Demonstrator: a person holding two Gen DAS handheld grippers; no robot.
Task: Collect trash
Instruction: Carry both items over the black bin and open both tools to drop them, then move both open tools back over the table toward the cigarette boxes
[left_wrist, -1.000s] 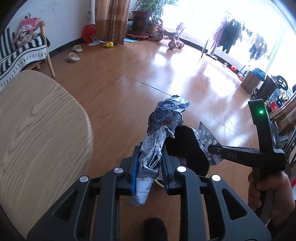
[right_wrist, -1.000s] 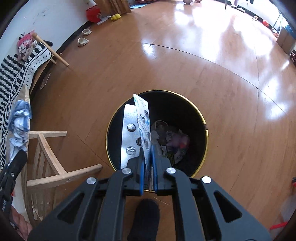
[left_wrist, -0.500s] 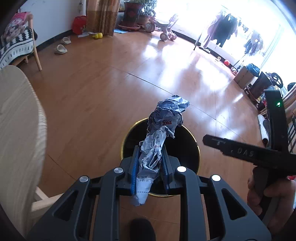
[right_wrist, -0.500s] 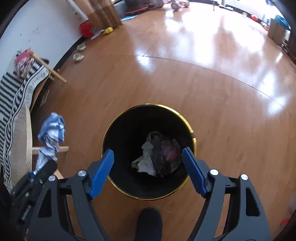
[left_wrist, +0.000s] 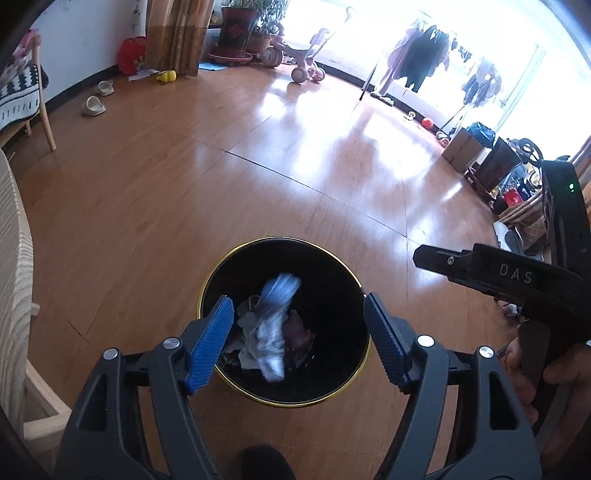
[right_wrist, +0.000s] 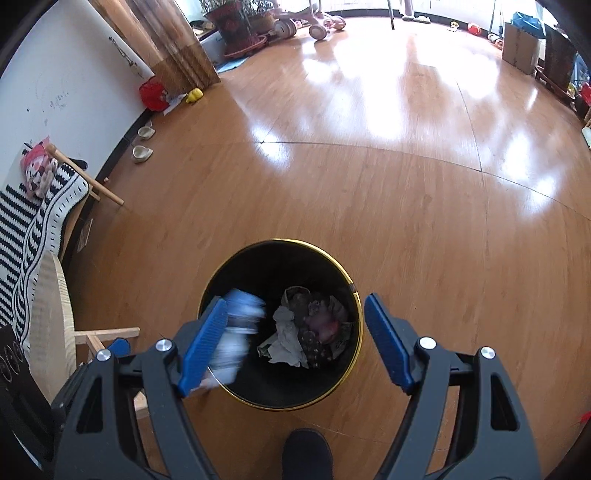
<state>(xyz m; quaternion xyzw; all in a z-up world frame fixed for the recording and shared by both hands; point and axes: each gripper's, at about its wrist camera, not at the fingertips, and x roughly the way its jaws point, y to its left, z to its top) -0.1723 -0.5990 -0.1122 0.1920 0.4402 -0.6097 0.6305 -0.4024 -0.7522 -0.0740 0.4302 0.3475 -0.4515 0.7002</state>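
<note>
Both tools hung over a black, gold-rimmed bin (left_wrist: 355, 280) on the wooden floor (left_wrist: 258, 155) as a crumpled blue-and-white wrapper (left_wrist: 275, 325) dropped toward the litter (right_wrist: 306, 332) already lying at the bottom. The left tool (left_wrist: 298, 332) was released, its blue pads spread wide with nothing between them, and the wrapper showed as a blur inside the bin's mouth. The right tool (right_wrist: 295, 338) was likewise spread and empty; from its view the wrapper (right_wrist: 236, 332) appeared as a blur near the bin's left wall, just beside the left pad. The drop looked well placed, judging by the bin's rim (right_wrist: 345, 275) ringing the falling piece in both views. To finish the step cleanly, each tool would best stay centred above the opening until the wrapper settled, then lift straight up so no pad clipped the rim. A pale wooden chair (right_wrist: 51, 325) stood near the bin's left side, a thing to avoid when swinging away.
</note>
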